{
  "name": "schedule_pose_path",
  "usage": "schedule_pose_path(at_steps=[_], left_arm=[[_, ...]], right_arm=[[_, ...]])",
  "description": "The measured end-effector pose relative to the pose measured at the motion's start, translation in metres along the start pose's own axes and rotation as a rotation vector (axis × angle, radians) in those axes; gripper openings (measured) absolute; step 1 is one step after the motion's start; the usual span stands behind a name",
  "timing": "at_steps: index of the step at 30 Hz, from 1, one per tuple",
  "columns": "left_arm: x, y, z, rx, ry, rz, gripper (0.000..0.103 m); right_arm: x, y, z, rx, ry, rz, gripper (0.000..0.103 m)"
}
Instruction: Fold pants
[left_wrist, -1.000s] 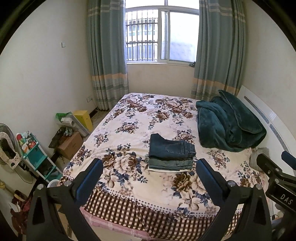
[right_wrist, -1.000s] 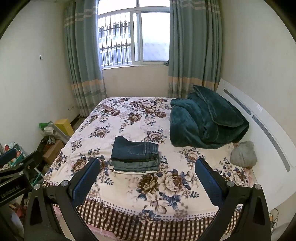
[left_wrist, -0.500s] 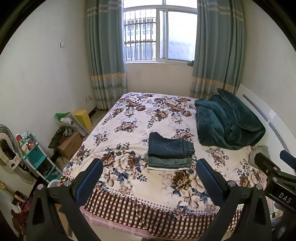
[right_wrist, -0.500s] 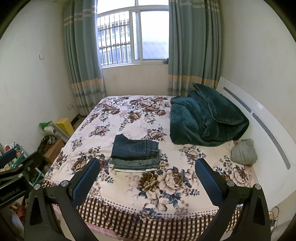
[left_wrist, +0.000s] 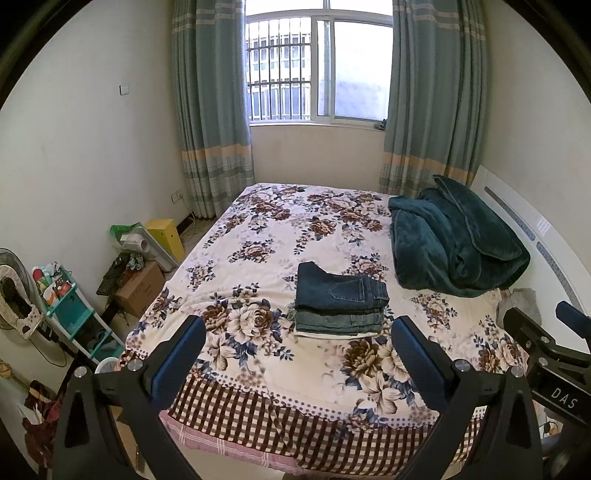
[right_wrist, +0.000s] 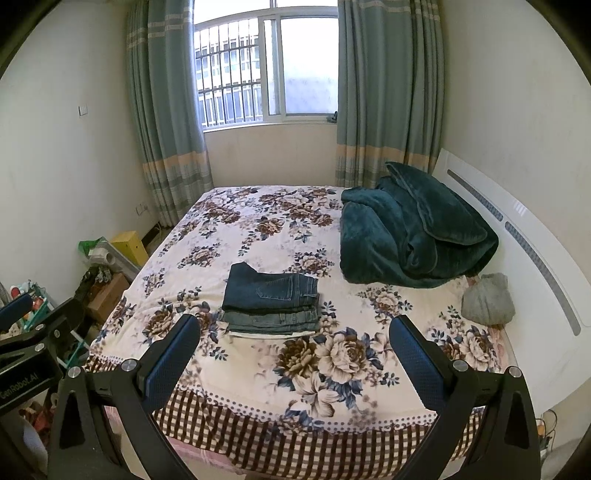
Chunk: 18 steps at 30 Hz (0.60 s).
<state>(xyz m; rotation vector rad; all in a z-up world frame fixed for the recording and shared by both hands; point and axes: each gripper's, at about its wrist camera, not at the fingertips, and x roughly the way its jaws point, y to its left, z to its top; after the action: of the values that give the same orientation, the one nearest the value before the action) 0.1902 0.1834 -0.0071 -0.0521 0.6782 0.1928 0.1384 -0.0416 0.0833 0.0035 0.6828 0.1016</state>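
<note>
A stack of folded pants (left_wrist: 340, 301) (right_wrist: 271, 301) lies on the flowered bed (left_wrist: 258, 236) (right_wrist: 240, 229), dark blue jeans on top, greyer denim under them, a white edge at the bottom. My left gripper (left_wrist: 299, 350) is open and held well back from the bed's near edge, nothing between its blue pads. The right gripper (right_wrist: 295, 350) is open too, likewise empty and away from the stack. Part of the right gripper shows at the right edge of the left wrist view.
A crumpled dark green blanket (right_wrist: 413, 232) sits at the bed's right side by the white headboard (right_wrist: 535, 258), with a grey bundle (right_wrist: 487, 299) near it. Boxes (left_wrist: 140, 288), a teal shelf cart (left_wrist: 70, 317) and a fan (left_wrist: 14, 295) crowd the floor on the left.
Both grippers drifted slightly back and up from the bed; the folded stack and bedding have not moved. Both stay open.
</note>
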Motion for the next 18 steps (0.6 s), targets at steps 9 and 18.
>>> schedule_pose_path(at_steps=[9,18], left_arm=[[0.001,-0.002,0.0,0.0,0.002,-0.002,0.103],[0.0,-0.003,-0.001,0.003,-0.006,-0.003,0.103]], right_arm=[[0.0,-0.001,-0.008,0.003,0.002,-0.003,0.103],[0.002,0.0,-0.012,0.0,-0.003,-0.009,0.103]])
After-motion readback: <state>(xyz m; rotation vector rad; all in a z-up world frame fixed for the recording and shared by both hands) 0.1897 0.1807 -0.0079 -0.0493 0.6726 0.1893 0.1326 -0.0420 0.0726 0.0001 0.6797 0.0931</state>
